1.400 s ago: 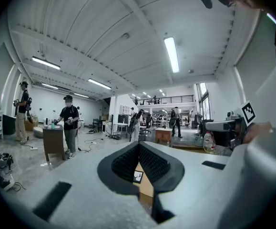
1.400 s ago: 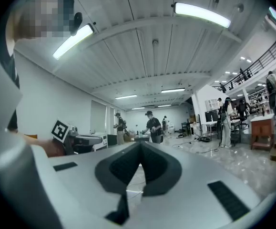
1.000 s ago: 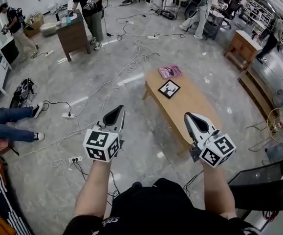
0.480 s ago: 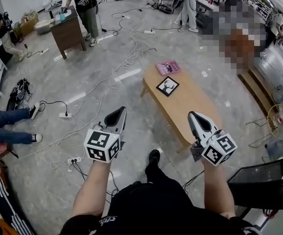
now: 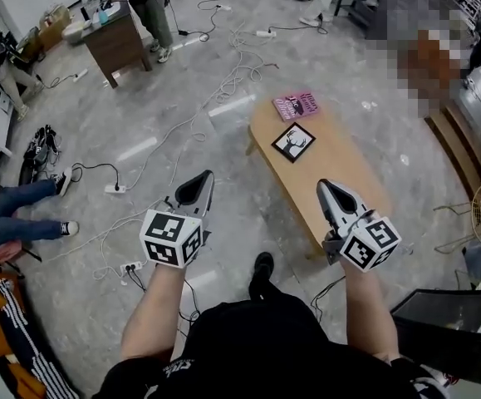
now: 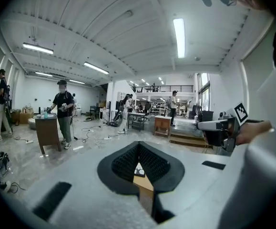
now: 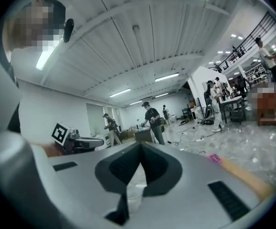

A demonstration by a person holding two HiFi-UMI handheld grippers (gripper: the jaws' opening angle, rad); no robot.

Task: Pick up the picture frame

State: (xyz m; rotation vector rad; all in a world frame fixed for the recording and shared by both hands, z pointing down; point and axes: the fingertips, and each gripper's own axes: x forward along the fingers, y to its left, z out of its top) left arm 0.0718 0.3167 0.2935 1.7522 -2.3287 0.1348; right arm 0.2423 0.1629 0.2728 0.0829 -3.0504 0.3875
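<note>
Holding two grippers before a wooden table
Left gripper, right gripper: both pressed together, empty; picture frame flat on table near pink book

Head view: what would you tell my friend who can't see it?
A person holds out the left gripper and right gripper, both shut and empty, toward a low wooden table. On it lie a black picture frame and a pink book, untouched.
</note>
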